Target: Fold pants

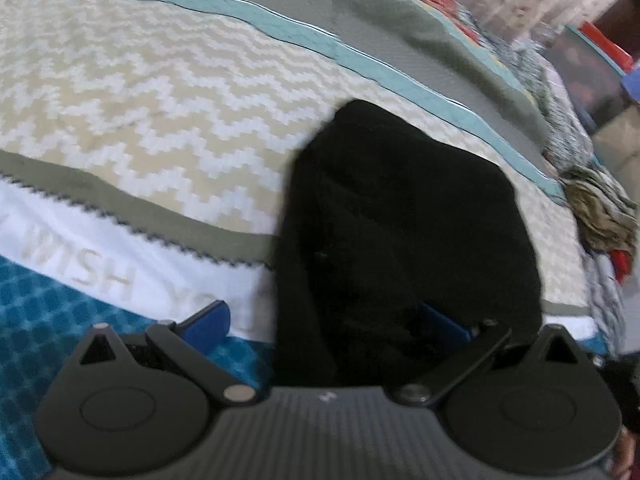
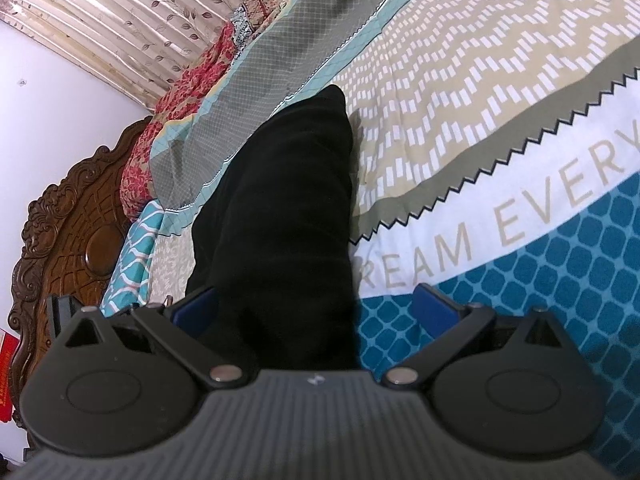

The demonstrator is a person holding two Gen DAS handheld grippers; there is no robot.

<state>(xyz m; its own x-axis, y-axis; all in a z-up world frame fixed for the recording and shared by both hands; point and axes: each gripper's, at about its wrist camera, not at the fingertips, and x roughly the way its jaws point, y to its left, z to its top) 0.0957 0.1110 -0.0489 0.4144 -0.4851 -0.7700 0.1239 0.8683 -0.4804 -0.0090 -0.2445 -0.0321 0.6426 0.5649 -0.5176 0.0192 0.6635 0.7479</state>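
Lying on the bed, the black pants (image 2: 276, 200) already look gathered into a narrow, compact bundle, so in my judgement most of the folding is done. The fabric runs from right under both cameras across the patterned bedspread (image 2: 500, 120), over the blue checked band and the white band with lettering, and its far end reaches toward the teal stripe. How many layers are stacked, and whether the edges line up, I cannot tell: the cloth is too dark to show creases.

The left claw (image 1: 328, 324) has its blue fingers (image 1: 208, 316) spread wide, one over the bedspread and the other against the dark cloth; nothing is pinched between them. The right claw (image 2: 316, 308) is likewise spread apart, with the near end of the pants passing between its blue pads (image 2: 432, 304), and no squeeze on the fabric is visible.

What seems left is at most one more fold of the bundle or some smoothing and squaring up. A carved wooden headboard (image 2: 68, 240) and a heap of other cloth (image 1: 600, 208) sit at the edges, well apart from the work.
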